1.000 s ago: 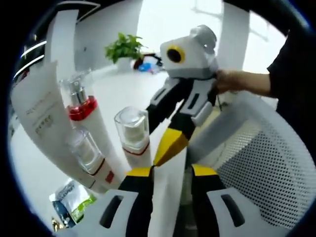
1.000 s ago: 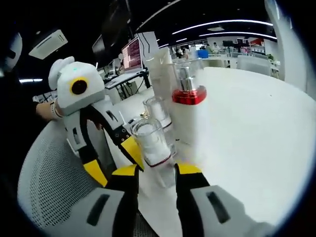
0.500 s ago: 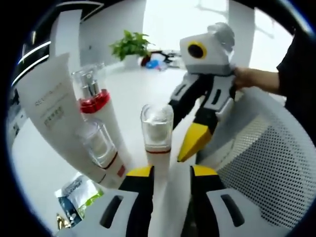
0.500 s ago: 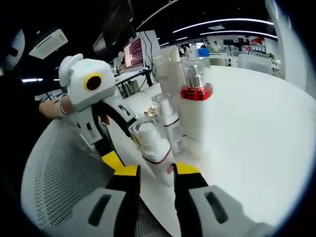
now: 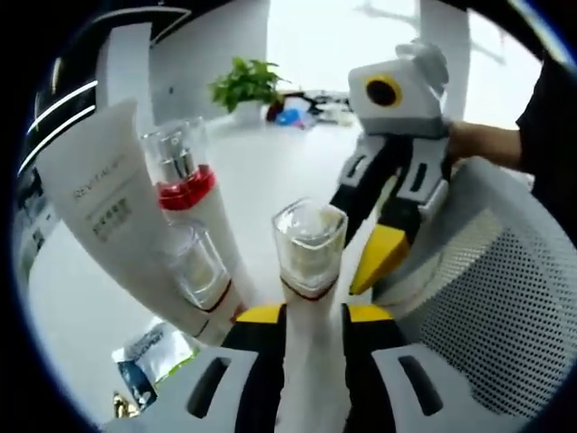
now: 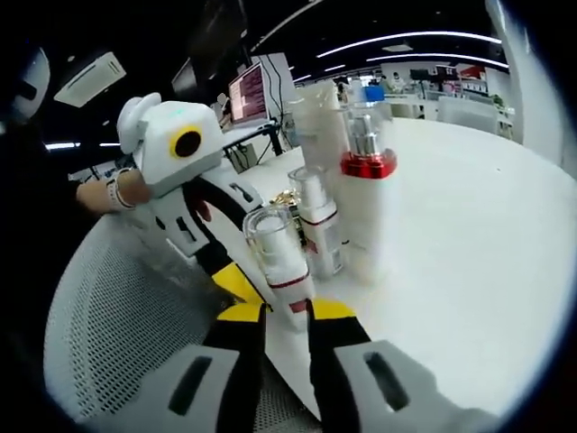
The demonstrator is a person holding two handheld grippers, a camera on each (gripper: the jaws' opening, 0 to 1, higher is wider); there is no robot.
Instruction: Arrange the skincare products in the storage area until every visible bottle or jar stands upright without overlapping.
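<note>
Clear-capped bottle point(image 5: 309, 248) upright at the table point(image 6: 469, 234) edge, left gripper point(image 5: 312, 315) clamped on its base. Right gripper point(image 6: 287, 310) closed around it too. Red-collared bottle point(image 6: 367, 194), tube point(image 5: 108, 203) just beside; open tabletop beyond. Mesh basket point(image 5: 487, 298) alongside.

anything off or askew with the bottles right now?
Nothing is spilled or visibly damaged. The clear-capped bottle sits between the left gripper jaws rather than standing free. The red-collared pump bottle, the small clear-capped bottle and the white tube stand close together; their lean looks like fisheye tilt.
</note>
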